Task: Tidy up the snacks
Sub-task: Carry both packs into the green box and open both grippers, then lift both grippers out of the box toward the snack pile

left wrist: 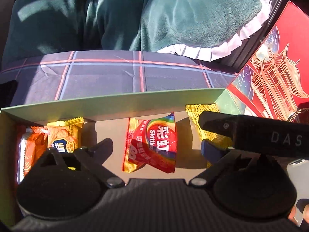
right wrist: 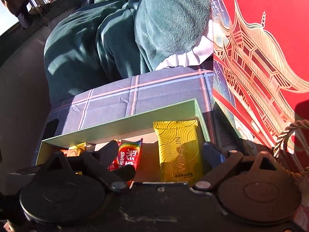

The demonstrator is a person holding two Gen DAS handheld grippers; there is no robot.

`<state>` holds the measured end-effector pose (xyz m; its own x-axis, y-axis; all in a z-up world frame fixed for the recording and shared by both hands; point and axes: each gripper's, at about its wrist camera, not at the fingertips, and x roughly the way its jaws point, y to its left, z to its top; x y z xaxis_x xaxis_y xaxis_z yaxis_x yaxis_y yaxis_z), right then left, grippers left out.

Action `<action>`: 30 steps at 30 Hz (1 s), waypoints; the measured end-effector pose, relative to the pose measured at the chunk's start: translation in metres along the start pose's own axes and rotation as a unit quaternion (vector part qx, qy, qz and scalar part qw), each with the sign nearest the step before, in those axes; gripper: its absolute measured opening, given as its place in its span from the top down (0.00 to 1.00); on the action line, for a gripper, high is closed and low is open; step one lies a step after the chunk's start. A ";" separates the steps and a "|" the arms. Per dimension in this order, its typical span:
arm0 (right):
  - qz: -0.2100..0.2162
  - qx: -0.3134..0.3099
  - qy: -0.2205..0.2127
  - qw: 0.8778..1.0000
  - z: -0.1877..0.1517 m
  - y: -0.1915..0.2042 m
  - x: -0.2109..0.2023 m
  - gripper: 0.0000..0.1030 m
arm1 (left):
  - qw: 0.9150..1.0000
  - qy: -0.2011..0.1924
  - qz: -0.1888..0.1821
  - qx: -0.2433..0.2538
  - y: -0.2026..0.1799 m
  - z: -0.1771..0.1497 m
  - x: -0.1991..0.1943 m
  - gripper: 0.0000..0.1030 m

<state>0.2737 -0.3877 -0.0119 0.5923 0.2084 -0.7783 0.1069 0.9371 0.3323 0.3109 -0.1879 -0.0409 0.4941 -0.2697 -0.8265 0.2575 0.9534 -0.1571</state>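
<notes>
An open green box (left wrist: pixel 115 104) lies on a plaid sheet and holds several snack packets. From left to right they are an orange packet (left wrist: pixel 34 150), a yellow cracker packet (left wrist: pixel 63 133), a red rainbow Skittles packet (left wrist: pixel 152 135) and a yellow wave-patterned packet (right wrist: pixel 177 148). My left gripper (left wrist: pixel 156 145) hangs open over the Skittles packet, its fingers on either side and apart from it. My right gripper (right wrist: pixel 161 147) is open over the yellow patterned packet, not touching it. Part of the right gripper's black body (left wrist: pixel 251 133) crosses the left wrist view.
A red lid with a gold pagoda drawing (right wrist: pixel 260 58) stands tilted just right of the box, with a twisted cord handle (right wrist: pixel 285 135) beside it. Behind the box lie the plaid sheet (left wrist: pixel 106 77) and a heap of green plush bedding (left wrist: pixel 115 15).
</notes>
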 end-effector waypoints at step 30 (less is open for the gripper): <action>-0.011 -0.021 0.003 1.000 -0.130 0.000 -0.142 0.00 | 0.999 0.033 -0.007 0.028 -0.012 -0.149 -0.131 0.00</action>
<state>0.0860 -0.3807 0.0300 0.5860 0.1888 -0.7880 0.0866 0.9523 0.2925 0.1190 -0.1442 -0.0115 0.4342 -0.2710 -0.8591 0.3103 0.9403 -0.1398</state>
